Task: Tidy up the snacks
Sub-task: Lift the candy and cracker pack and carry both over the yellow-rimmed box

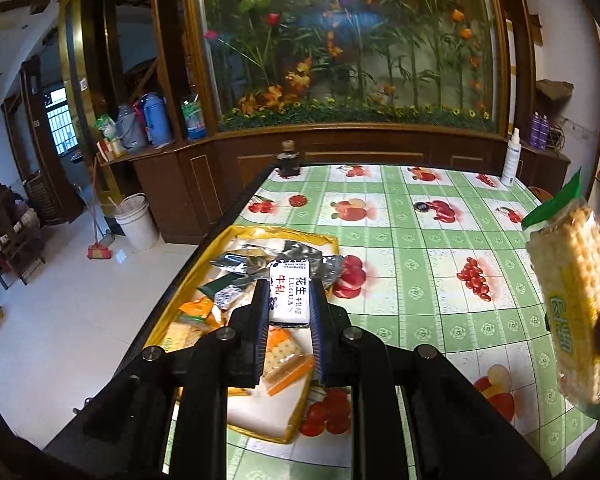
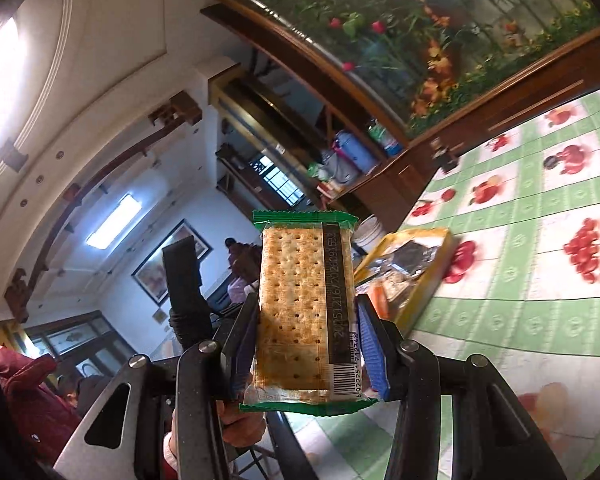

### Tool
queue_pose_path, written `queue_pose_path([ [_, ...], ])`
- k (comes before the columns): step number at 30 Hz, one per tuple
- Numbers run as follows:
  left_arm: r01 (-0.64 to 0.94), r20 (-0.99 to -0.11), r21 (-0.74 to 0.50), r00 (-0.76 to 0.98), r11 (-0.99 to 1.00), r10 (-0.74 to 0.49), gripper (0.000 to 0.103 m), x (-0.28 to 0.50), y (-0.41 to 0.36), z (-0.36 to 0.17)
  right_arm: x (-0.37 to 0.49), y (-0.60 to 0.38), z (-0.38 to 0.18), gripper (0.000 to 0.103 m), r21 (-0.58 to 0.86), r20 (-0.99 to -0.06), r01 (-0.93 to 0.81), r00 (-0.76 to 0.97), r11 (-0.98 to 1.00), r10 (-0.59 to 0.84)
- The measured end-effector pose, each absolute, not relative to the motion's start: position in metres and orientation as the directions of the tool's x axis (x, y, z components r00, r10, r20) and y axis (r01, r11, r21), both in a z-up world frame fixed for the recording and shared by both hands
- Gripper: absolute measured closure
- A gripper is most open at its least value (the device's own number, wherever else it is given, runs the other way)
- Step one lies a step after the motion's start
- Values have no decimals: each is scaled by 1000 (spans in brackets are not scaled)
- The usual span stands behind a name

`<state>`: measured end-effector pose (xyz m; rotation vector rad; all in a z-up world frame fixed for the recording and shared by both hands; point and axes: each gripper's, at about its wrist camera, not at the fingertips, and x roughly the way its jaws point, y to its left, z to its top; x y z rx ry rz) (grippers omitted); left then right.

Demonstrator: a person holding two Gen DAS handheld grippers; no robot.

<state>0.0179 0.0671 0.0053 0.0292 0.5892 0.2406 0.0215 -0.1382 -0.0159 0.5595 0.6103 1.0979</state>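
My left gripper (image 1: 289, 300) is shut on a small white candy packet (image 1: 290, 294) with black and red print, held above a yellow box (image 1: 240, 240) full of several mixed snack packs at the table's left edge. My right gripper (image 2: 306, 344) is shut on a clear cracker packet (image 2: 300, 304) with green sealed ends, lifted off the table and tilted. That same cracker packet (image 1: 572, 312) shows at the right edge of the left wrist view. In the right wrist view the yellow box (image 2: 428, 280) lies behind and right of the crackers.
A green checked tablecloth (image 1: 420, 240) with fruit prints covers the table. At its far edge stand a dark jar (image 1: 288, 160) and a white spray bottle (image 1: 510, 160). A wooden cabinet with a flower display lies beyond. A white bucket (image 1: 136, 220) and a seated person (image 1: 0, 216) are at the left.
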Motion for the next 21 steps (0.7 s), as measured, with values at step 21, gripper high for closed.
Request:
queue_pose_path([
  [21,-288,-511,64,813,955,279,87,3,104,12,25,-95,-11,56,666,-175,-670,286,327,942],
])
